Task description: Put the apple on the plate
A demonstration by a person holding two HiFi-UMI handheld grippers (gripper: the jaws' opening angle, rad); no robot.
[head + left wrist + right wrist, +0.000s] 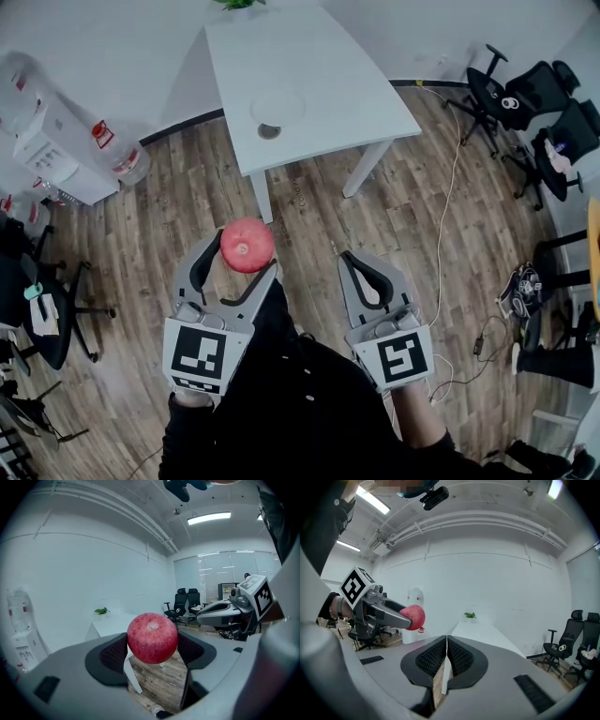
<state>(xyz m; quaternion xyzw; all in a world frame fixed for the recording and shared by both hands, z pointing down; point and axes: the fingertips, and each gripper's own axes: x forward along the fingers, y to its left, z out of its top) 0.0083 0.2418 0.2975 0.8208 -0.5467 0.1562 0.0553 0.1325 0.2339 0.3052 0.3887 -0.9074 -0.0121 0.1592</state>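
While the left tongs (pixel 246 255) clamp the red apple (pixel 247 246), the white plate (pixel 277 105) lies well ahead of them on the desk (pixel 337 75), slightly to their right; the right tongs (pixel 357 262) are pressed together, empty.

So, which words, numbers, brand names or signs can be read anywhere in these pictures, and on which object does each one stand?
No text can be read in any view.
On the water bottle: a red label, too small and blurred to read.
On the water dispenser: red marks, too blurred to read.
On the marker cube of the left gripper and that of the right gripper: black-and-white square patterns only, no letters or numbers.
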